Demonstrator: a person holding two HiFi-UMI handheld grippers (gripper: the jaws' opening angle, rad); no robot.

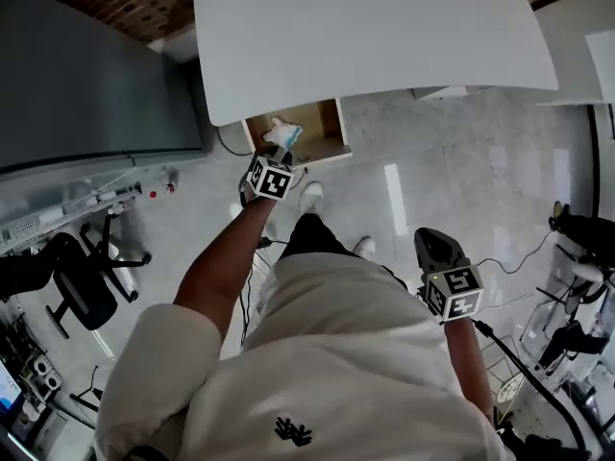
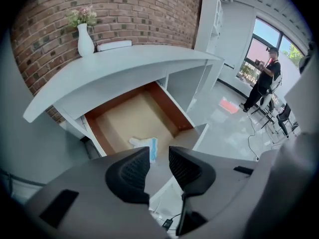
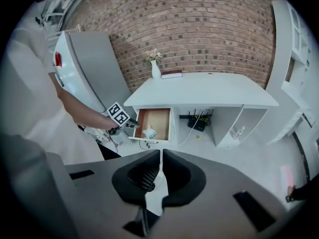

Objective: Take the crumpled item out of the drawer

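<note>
L claw open over the drawer, crumpled item lying inside; R claw shut.
R claw sits well back from the drawer at the person's side, jaws together, nothing btwn them. L claw hangs just above the drawer's front edge, jaws apart, pads touching nothing. Crumpled item, white w/ a blue bit, rests on the drawer floor near the front, just past the L claw tips. Drawer is pulled out from under the white tabletop. Beyond the drawer, at the tabletop's back edge, a white vase w/ flowers stands by the brick wall.
</note>
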